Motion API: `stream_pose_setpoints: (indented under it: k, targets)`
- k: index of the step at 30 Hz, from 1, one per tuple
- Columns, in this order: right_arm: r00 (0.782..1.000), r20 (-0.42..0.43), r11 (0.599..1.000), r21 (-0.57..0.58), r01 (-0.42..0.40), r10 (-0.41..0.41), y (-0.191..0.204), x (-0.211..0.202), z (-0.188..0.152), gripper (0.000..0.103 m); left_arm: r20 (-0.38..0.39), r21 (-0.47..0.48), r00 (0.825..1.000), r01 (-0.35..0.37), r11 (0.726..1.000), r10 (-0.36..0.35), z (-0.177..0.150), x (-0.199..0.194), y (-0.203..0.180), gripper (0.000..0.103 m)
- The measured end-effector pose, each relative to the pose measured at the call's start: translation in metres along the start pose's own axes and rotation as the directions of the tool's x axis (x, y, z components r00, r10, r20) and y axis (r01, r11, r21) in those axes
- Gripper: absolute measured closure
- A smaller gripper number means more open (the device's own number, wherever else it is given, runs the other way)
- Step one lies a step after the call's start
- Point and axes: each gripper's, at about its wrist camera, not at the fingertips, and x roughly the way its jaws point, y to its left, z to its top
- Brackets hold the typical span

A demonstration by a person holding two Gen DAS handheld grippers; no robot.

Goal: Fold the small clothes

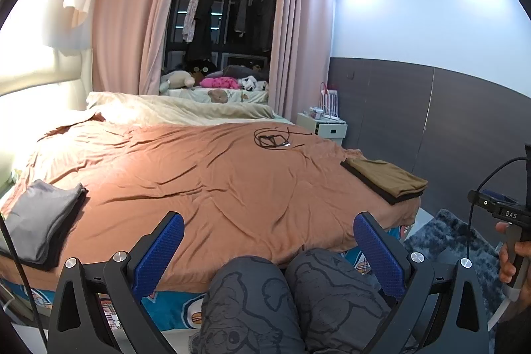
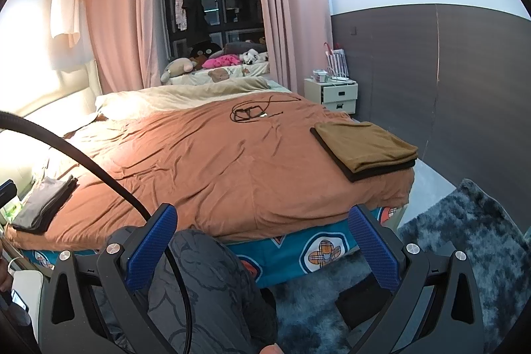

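Bedroom: pink curtains at the far end frame a dark window with hanging clothes; a bed (image 1: 205,175) under a rust-brown cover fills the middle and serves as the folding surface.
Landmark: every place below is given relative to the bed.
Grey pile (image 1: 39,218): folded clothes stacked on the near-left corner of the bed — probably kept to the edge so the middle stays free for folding.
Brown pile (image 2: 365,148): an olive-brown garment folded on top of a black one, on the near-right corner of the bed, its edges squared; it reads as finished work set aside.
Cable (image 2: 252,111): a loose black coil toward the far side of the bed, well apart from both piles.
Left gripper (image 1: 268,257): jaws wide apart, nothing between them, held low off the near edge of the bed over the person's knees (image 1: 282,291).
Right gripper (image 2: 262,247): also spread and empty, off the same near edge — a resting pose, as I judge it.
Progress: no unfolded garment shows on the bed, so either the task is near its end or the next piece lies out of view.
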Motion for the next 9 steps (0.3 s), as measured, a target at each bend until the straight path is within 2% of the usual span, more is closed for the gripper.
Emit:
stream_pose_setpoints:
  k: [9]
  targets:
    - [1.0, 0.004, 1.0, 0.001, 0.0, 0.0, -0.0005, -0.0052, 0.0023, 0.0, 0.012, -0.004, 1.0, -0.001, 1.0, 0.001, -0.0027, -0.0072, -0.003, 0.0]
